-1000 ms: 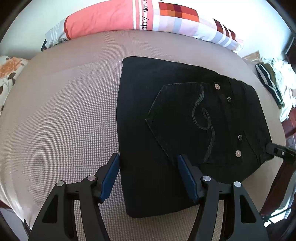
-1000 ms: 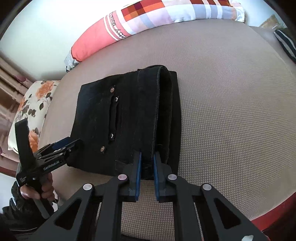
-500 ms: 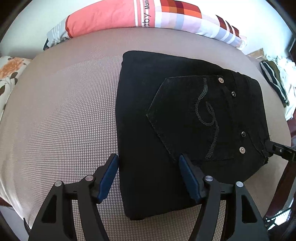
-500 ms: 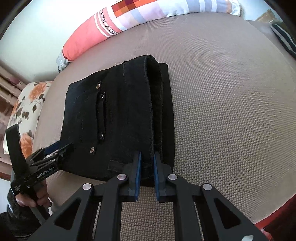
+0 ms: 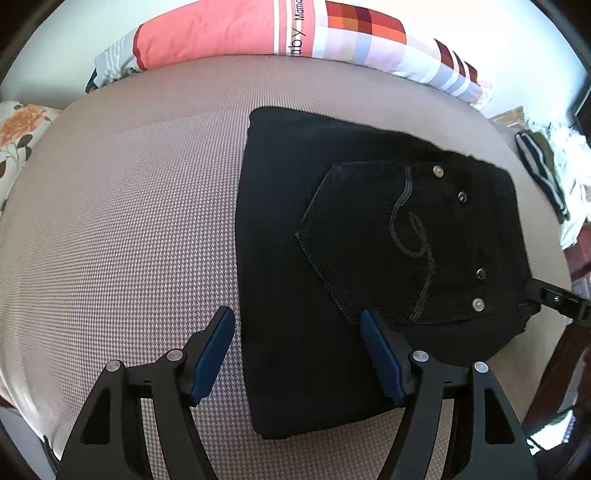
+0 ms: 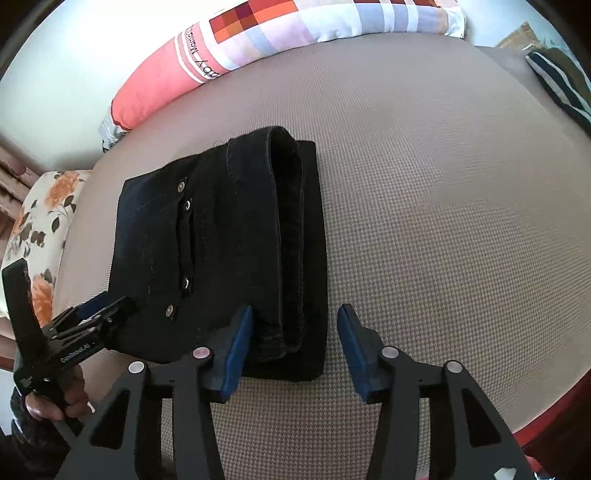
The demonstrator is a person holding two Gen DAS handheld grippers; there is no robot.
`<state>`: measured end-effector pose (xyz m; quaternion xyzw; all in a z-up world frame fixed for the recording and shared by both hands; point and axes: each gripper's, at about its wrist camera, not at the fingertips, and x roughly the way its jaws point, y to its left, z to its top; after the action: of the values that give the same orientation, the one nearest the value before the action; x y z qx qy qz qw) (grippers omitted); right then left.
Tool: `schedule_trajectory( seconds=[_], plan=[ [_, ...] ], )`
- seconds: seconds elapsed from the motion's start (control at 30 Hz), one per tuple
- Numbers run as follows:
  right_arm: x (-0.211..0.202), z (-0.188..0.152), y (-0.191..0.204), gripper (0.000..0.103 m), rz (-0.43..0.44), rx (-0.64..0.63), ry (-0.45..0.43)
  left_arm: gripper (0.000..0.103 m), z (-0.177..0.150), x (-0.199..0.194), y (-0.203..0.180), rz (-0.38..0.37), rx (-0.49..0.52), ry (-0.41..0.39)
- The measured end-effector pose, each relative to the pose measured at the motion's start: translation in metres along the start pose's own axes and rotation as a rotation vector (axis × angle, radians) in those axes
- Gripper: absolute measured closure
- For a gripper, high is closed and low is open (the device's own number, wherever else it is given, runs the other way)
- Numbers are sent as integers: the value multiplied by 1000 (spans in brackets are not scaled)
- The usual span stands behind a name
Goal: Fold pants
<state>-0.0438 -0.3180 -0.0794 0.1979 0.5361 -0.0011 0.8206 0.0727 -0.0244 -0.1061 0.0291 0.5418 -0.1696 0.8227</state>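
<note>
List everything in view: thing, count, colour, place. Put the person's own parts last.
pants: one, black, folded into a flat rectangle on the bed, back pocket with curly stitching and metal rivets facing up.
bed cover: one, beige houndstooth weave, under the pants.
long pillow: one, coral with white stripes and a checked end, along the far edge by the wall.
floral cushion: one, cream with orange flowers, at the left end of the bed.
striped garment: one, dark with white stripes, at the right end beside some white cloth.
left gripper: one, black with blue pads, open over the pants' near left edge.
right gripper: one, same make, jaws just opened, rolled edge between them, not pressed.
hand: one, holding the left gripper's handle.
</note>
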Motion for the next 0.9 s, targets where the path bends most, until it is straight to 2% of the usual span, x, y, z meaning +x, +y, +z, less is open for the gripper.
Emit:
schedule_trajectory(
  seconds=[0.17,0.33,0.5,0.67,0.8,0.9],
  plan=[
    [5,10,-5,50,72,17,18,32,10,-9,23,-89,-63,-9],
    [19,20,-16,50,155,24,41,32,18,-3,44,-125,-125,13],
    [34,31,-38,50,236,60,58,32,24,5,53,-233,-173,52],
    [49,39,-56,47,324,84,107,32,30,14,58,-297,-208,86],
    [54,41,-59,47,394,47,111,32,34,27,66,-356,-267,131],
    [59,44,-64,51,471,48,130,32,32,27,71,-391,-277,127]
  ],
)
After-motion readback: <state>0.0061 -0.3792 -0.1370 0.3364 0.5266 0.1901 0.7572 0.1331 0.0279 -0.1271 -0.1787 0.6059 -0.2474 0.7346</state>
